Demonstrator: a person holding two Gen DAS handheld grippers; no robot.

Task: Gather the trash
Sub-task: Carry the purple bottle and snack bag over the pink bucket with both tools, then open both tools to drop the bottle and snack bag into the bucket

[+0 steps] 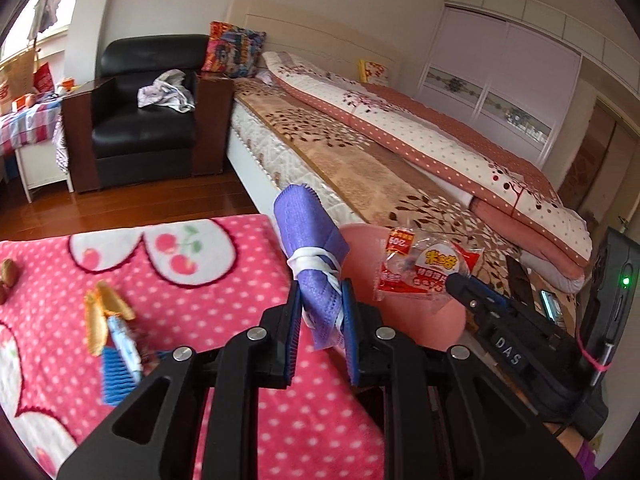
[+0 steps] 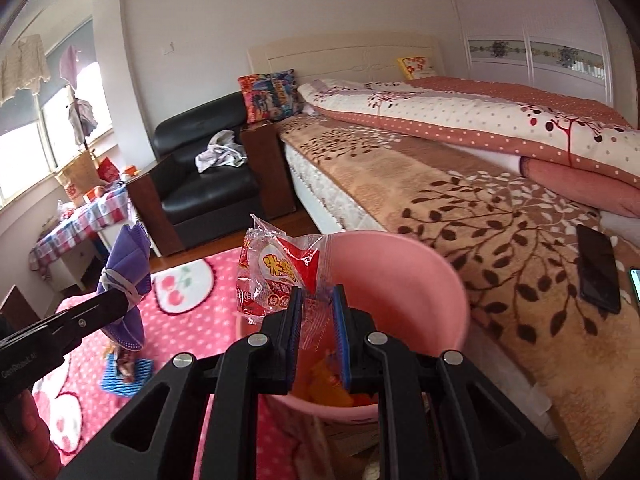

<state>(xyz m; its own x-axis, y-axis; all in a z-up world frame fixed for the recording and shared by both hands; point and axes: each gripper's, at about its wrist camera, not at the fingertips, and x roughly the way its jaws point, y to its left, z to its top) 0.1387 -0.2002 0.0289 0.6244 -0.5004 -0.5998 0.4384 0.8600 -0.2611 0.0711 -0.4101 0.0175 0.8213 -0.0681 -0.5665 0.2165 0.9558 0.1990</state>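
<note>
Closest in, the left gripper (image 1: 321,312) pinches a folded purple face mask (image 1: 316,248) bound with its white straps. At three o'clock, the right gripper (image 2: 317,312) clamps a clear red-printed snack wrapper (image 2: 276,276) over the pink bin (image 2: 420,280), which seemingly holds orange scraps. More wrappers (image 1: 108,320) lie at nine o'clock on the pink polka-dot cloth (image 1: 224,300).

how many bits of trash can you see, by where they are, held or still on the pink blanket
Held in grippers: 2, purple face mask in the left gripper, snack wrapper in the right gripper
On the pink blanket: 1 wrapper pile
Total: 3
</note>
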